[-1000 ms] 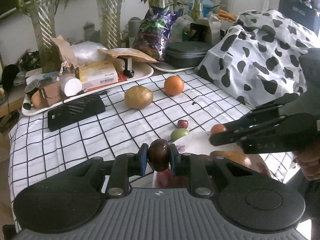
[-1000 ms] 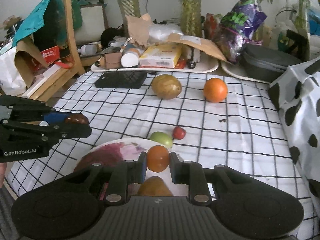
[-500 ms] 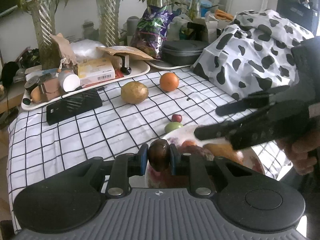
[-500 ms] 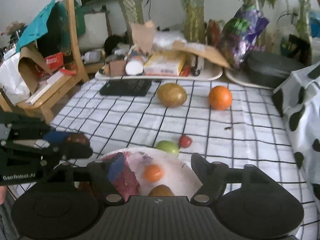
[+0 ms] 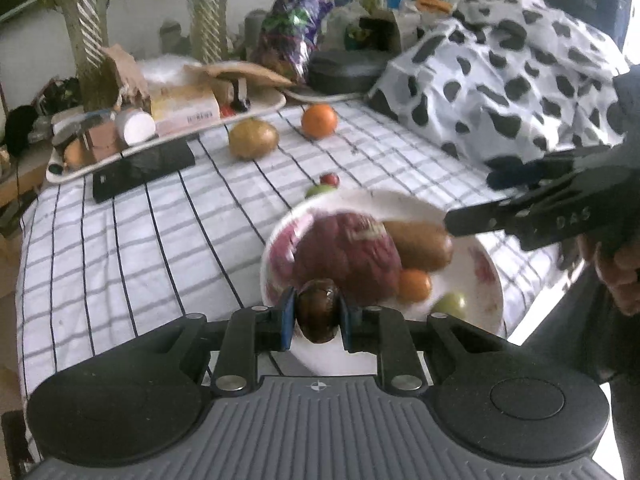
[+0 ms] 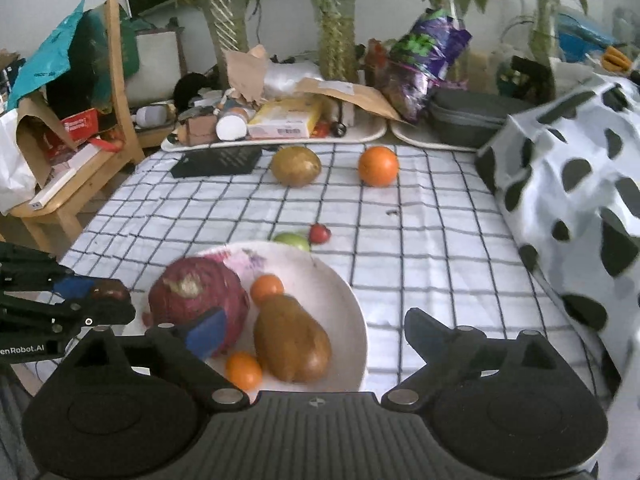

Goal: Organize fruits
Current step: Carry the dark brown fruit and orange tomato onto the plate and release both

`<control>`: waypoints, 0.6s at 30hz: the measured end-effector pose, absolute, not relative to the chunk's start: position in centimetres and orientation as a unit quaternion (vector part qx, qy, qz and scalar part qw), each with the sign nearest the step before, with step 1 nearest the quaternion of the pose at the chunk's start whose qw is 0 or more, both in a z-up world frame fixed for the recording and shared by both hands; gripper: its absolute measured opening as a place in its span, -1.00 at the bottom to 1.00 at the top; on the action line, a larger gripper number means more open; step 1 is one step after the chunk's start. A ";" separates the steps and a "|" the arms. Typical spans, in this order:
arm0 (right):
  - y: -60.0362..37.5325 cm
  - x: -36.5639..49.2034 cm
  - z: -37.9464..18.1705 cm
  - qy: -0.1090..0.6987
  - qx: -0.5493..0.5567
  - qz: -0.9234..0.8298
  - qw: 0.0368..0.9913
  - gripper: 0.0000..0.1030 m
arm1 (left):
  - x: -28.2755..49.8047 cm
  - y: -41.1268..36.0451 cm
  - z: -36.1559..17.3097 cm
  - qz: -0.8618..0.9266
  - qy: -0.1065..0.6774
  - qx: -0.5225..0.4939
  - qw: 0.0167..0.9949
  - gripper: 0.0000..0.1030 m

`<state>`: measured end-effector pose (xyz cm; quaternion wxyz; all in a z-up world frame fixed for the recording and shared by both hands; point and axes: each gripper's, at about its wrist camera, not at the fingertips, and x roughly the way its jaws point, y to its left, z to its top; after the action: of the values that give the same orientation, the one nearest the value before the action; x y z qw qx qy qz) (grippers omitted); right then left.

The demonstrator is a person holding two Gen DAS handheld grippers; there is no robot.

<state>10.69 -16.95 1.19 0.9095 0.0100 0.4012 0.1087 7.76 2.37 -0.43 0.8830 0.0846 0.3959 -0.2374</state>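
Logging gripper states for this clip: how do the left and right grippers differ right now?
The left gripper is shut on a dark brown fruit; the right gripper holds nothing, its fingers having just been opening with nothing between them. The left gripper sits at the white plate's near-left edge; the right gripper hangs over the plate's middle. Both point down toward the plate.

plate (image 6: 352,320): near worktop (image 6: 420,248) edge, holding cabbage (image 6: 196,300) left, pear (image 6: 292,340) right | two small fruits (image 6: 296,240) just behind plate | orange (image 6: 378,166) farther back
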 end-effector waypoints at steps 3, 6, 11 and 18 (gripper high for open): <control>-17.2 9.5 1.1 0.406 0.009 0.101 0.908 0.89 | 7.2 2.1 -1.0 -0.243 0.406 0.092 0.876 -0.58; -17.3 8.6 1.1 0.408 0.009 0.099 0.908 0.92 | 7.2 1.7 -1.6 -0.250 0.414 0.099 0.870 -0.58; -17.1 8.1 1.0 0.409 0.004 0.101 0.907 0.94 | 7.4 1.0 -2.4 -0.252 0.425 0.113 0.862 -0.57; -17.4 8.1 0.9 0.412 0.004 0.093 0.906 0.94 | 6.4 0.6 -1.6 -0.235 0.399 0.145 0.874 0.45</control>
<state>8.06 -17.41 0.89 0.9063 0.0037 0.4124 0.0929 6.43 0.62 -1.64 0.8741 0.1452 0.3995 -0.2350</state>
